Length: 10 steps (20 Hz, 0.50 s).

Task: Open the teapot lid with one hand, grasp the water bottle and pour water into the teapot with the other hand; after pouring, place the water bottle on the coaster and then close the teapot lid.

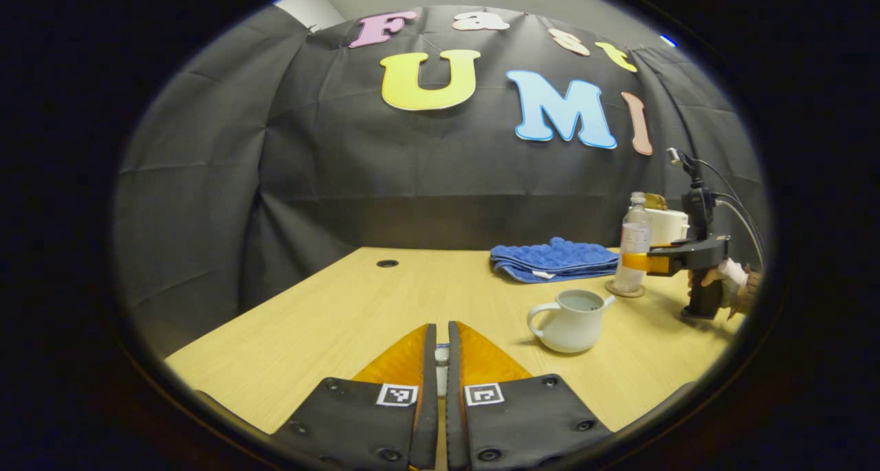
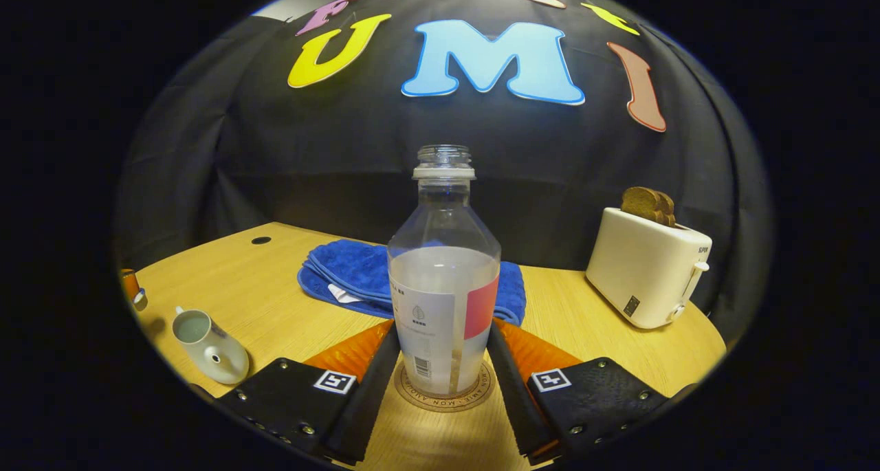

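Wooden table: lidless teapot, half-full water bottle on coaster.

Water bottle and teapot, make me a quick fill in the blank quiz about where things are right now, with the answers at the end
1. The water bottle stands upright on the ____.
2. The teapot on the table has no ____ on it.
3. Slices of bread stick out of the ____.
4. Behind the water bottle lies a folded blue ____.

Missing words: coaster; lid; toaster; towel
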{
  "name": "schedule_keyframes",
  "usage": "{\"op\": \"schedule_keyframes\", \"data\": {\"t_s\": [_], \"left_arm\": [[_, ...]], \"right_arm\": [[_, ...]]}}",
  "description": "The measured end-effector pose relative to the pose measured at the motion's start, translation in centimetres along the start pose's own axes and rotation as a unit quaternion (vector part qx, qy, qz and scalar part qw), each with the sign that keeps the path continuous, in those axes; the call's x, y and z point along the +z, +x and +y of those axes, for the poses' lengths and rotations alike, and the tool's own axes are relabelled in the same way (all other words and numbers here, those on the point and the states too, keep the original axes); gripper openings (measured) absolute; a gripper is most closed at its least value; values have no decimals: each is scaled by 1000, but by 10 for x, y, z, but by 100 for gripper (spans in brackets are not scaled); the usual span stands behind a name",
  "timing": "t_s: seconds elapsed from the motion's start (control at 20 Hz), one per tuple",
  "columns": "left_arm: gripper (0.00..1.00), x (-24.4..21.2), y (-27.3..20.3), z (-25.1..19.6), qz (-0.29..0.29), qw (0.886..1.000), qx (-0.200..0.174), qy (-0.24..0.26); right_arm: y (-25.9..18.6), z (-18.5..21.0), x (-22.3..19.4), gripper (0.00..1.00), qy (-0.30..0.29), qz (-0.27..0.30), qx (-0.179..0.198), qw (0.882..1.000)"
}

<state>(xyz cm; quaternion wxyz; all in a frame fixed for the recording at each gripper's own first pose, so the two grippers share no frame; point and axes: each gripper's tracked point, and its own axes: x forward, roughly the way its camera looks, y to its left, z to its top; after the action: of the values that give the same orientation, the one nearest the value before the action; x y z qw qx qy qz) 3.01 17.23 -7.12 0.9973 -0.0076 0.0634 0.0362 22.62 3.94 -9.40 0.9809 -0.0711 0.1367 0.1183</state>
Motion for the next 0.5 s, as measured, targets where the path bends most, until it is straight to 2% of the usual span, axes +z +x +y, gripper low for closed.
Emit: {"op": "schedule_keyframes", "data": {"t_s": [0.2, 0.3, 0.35, 0.5], "left_arm": [[12, 0, 1, 0, -3, 1000, 3, 3], [12, 1, 1, -1, -4, 1000, 4, 9], [12, 1, 1, -2, -4, 1000, 4, 11], [12, 1, 6, -7, -1, 1000, 1, 11]], "right_arm": [[1, -2, -3, 79, 4, 1, -2, 1000], [-4, -8, 3, 88, 0, -13, -11, 1000], [-7, -10, 5, 99, 0, -20, -15, 1000], [-19, -15, 8, 98, 11, -31, -18, 999]]}}
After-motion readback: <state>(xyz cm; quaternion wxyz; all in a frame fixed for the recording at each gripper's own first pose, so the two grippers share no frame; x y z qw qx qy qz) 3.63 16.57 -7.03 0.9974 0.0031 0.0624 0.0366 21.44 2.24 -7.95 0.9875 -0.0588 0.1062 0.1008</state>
